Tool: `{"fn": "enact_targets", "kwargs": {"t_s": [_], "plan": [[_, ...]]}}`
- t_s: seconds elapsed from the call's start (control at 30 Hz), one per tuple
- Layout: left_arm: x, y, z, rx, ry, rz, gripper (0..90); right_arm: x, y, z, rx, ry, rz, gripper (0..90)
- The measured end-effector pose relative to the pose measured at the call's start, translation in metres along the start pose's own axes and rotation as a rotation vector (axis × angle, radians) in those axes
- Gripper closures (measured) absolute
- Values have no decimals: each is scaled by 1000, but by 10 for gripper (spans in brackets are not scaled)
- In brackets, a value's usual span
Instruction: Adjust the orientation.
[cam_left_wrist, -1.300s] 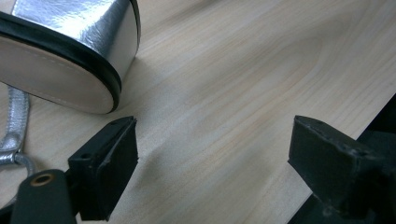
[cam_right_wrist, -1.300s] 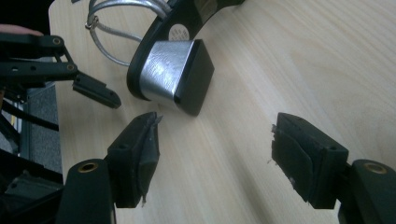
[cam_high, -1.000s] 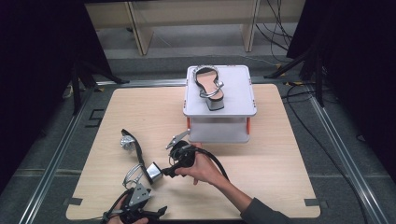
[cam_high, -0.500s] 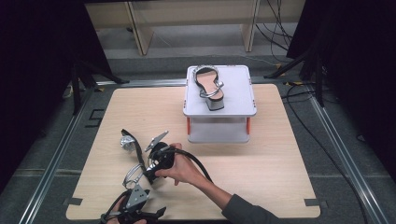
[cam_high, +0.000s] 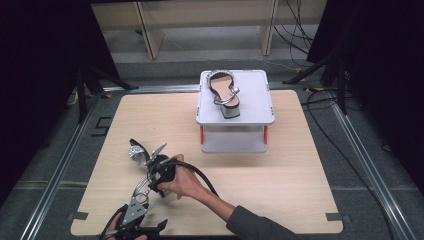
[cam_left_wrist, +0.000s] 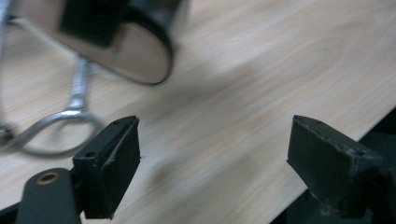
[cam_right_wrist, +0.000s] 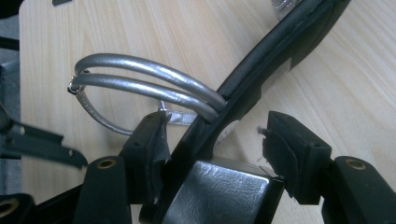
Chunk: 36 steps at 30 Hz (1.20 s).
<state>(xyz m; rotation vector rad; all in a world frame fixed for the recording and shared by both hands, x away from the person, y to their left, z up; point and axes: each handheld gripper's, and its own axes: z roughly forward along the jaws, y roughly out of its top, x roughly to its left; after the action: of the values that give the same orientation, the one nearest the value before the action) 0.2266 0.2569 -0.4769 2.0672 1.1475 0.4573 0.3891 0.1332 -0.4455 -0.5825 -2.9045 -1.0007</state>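
worktop (cam_high: 280, 185): pale wood grain, smooth, matt
sandal (cam_right_wrist: 261, 79): black sole edge, matt; straps silvery, smooth sheen; heel block glossy black, leather-like
fingers (cam_right_wrist: 149, 149): black, matt, scuffed pads
stand (cam_high: 255, 100): light grey plastic, smooth

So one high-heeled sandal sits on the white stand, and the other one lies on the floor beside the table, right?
Not quite. The second sandal lies on the wooden table, not the floor, as the high view shows. The right gripper has just been closing around its heel. The first sandal does sit on the white stand.
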Motion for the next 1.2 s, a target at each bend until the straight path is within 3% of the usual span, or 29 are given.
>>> {"fn": "enact_targets", "kwargs": {"t_s": [0.1,0.2,0.27,0.4,0.53,0.73,0.8,0.83,0.87,0.9,0.93,0.97,1.0,1.03,1.1,1.13,1.2], "plan": [[6,-4,-6,-17,10,-41,169,-7,-1,-3,-6,30,49,426],[10,-7,-9,-13,39,-40,168,-15,-5,-7,-13,57,77,433],[11,-7,-10,-6,38,-18,167,-18,-11,-12,-13,88,91,437],[6,-7,-9,-32,23,-50,167,-28,-29,-29,-5,125,135,444],[8,-7,-8,-13,35,-27,167,-33,-49,-45,8,136,126,452],[5,-6,-7,-33,19,-46,166,-33,-71,-64,18,170,143,470],[6,-6,-8,-26,16,-35,166,-35,-76,-68,13,205,172,478],[9,-6,-10,4,18,-2,166,-39,-79,-68,-2,233,186,479],[6,-6,-8,-30,15,-37,166,-41,-81,-69,-12,240,201,479],[6,-6,-7,-34,13,-40,166,-45,-82,-70,-21,247,211,482],[5,-6,-7,-33,13,-39,166,-48,-83,-73,-32,256,219,586],[6,-6,-7,-21,25,-31,166,-49,-84,-76,-45,273,230,597],[7,-6,-7,-9,30,-14,166,-52,-85,-82,-57,231,225,609],[5,-6,-7,-25,15,-41,166,-55,-86,-86,-66,210,213,616],[5,-6,-6,-31,15,-36,165,-61,-91,-93,-67,156,226,617],[6,-6,-5,-11,22,-19,165,-64,-92,-96,-69,139,221,618],[4,-5,-6,-25,6,-37,165,-69,-96,-97,-55,114,245,595]]}}
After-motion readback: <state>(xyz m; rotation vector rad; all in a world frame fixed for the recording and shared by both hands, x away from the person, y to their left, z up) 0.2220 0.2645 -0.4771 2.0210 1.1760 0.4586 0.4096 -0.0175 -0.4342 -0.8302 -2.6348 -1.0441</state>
